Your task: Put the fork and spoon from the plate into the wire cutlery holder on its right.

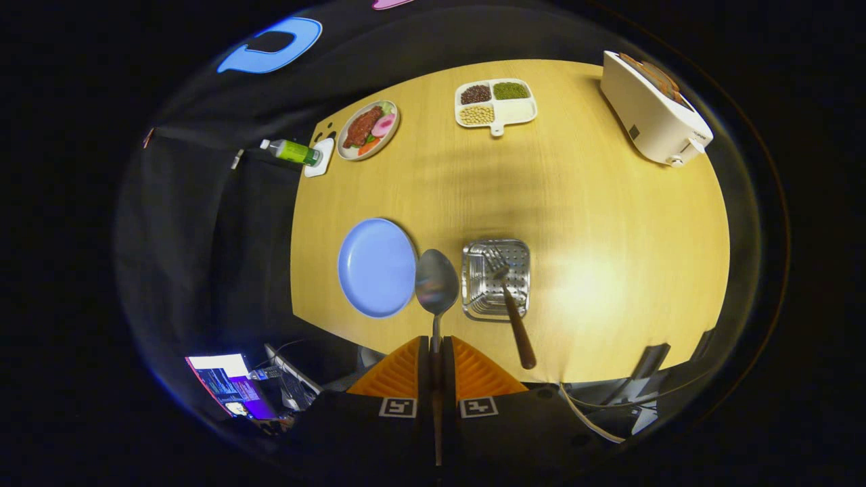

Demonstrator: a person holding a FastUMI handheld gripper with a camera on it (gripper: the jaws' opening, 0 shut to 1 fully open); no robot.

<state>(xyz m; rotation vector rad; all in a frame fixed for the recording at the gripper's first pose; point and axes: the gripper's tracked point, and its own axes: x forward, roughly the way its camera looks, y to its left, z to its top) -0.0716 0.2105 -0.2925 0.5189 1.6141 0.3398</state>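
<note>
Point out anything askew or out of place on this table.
The fork leans tilted in the wire cutlery holder, tines down, handle jutting over its rim. The green bottle lies on its side. The gripper is shut on the spoon.

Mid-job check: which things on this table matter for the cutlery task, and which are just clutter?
Job items:
- spoon, clamped in the gripper
- fork, already standing in the wire cutlery holder
- blue plate, now bare

Clutter:
- toaster
- divided tray of beans
- plate of food
- green bottle
</note>
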